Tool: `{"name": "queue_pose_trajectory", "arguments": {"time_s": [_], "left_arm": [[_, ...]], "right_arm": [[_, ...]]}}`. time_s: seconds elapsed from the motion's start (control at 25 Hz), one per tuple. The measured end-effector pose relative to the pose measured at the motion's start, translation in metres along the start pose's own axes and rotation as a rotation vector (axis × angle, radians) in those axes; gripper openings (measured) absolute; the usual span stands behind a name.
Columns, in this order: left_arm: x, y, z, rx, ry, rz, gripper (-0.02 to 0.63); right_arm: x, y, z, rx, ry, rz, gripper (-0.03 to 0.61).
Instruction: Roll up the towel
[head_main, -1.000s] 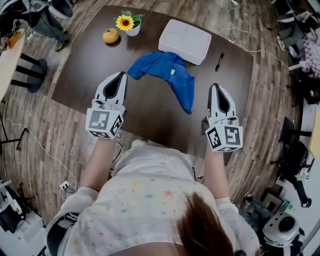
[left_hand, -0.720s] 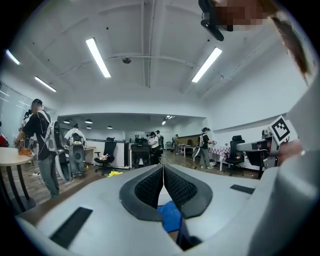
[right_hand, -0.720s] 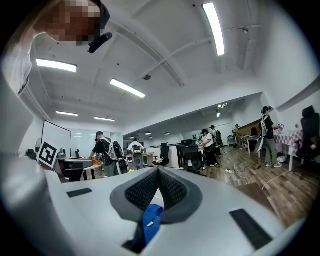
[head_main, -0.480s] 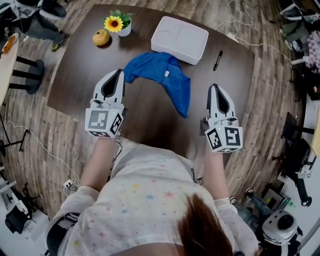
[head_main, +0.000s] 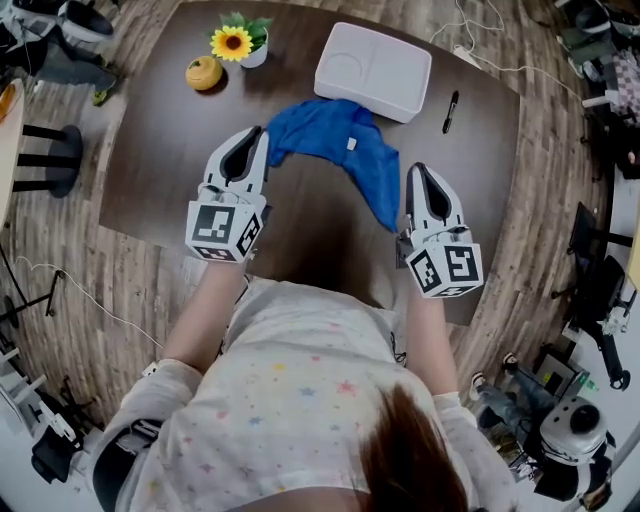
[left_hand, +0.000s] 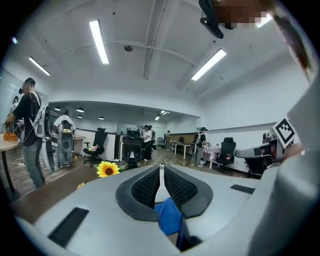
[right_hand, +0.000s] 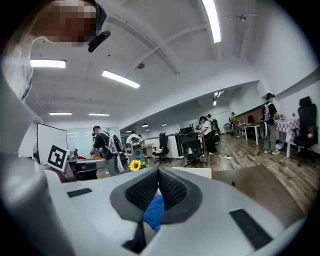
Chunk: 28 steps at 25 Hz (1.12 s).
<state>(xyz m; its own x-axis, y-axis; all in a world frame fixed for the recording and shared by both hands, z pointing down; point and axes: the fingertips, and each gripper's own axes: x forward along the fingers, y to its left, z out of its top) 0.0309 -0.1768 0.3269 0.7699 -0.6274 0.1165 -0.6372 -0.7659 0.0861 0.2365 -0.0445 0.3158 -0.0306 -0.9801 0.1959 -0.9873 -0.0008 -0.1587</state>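
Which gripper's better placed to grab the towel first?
Left, narrowly. The left gripper points at the towel's left corner, tip close by. The right gripper lies alongside the narrow tail rather than facing it. Both are shut and empty, so either must open first.

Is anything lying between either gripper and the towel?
Nothing visible. The left gripper is at the left end of the towel, the right gripper beside its near tip, only bare table between. Tray and pen lie beyond.

Pale star-print shirt; white hand-held grippers, black-and-white marker cubes.
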Motion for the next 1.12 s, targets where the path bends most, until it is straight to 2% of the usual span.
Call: {"name": "queue_pose_trajectory", "arguments": {"time_s": [0.36,0.6,0.8,1.12], "left_arm": [[0.010,0.036,-0.036,-0.006,0.067,-0.015,0.018],[0.023,0.048,-0.069,0.015,0.130,-0.037,0.020],[0.033,0.057,-0.109,0.005,0.198,-0.052,0.083],[0.041,0.064,-0.167,0.012,0.299,-0.075,0.106]], "right_arm": [[0.053,0.027,-0.041,0.018,0.095,0.039,0.004],[0.092,0.038,-0.083,0.027,0.192,0.070,0.061],[0.119,0.042,-0.128,0.049,0.284,0.083,0.109],[0.139,0.037,-0.194,0.003,0.439,0.043,0.152]]}}
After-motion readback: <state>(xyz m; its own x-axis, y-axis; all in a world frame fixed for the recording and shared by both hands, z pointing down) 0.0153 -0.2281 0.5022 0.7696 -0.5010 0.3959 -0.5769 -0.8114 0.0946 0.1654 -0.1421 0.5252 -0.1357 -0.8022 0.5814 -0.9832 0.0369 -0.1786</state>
